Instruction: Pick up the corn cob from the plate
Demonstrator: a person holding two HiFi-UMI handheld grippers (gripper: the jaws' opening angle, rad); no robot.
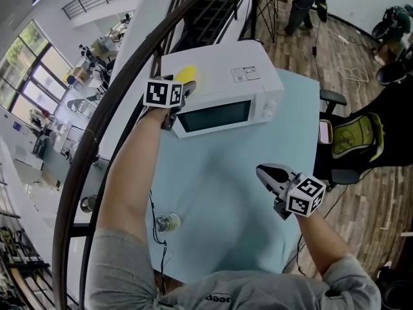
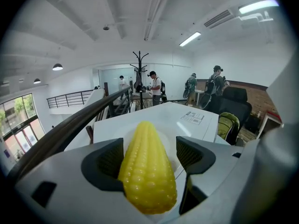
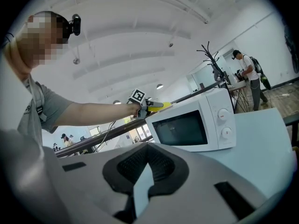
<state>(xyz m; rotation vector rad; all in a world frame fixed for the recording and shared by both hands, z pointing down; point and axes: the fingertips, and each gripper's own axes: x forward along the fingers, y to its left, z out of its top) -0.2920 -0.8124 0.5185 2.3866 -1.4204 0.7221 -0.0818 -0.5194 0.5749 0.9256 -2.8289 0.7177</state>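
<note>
Pale blue table point(image 1: 219, 199) carries a white microwave point(image 1: 226, 82), and the left arm reaches straight out over its top, the left gripper point(image 2: 150, 155) tilted down with jaws spread wide. The right gripper point(image 3: 145, 169) hovers over the table, nearly level, jaws pressed together on nothing. Between the left jaws lies the corn cob point(image 2: 147, 171), lengthwise along them, tip pointing away, on what seems a white plate point(image 2: 169, 135).

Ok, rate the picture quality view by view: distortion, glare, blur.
Head view: heavy fisheye, the railing bows into an arc, and the light is even. Left gripper view: dark round vignette, corn cob fairly sharp, ceiling strip light blown out. Right gripper view: same vignette, microwave crisp.
</note>
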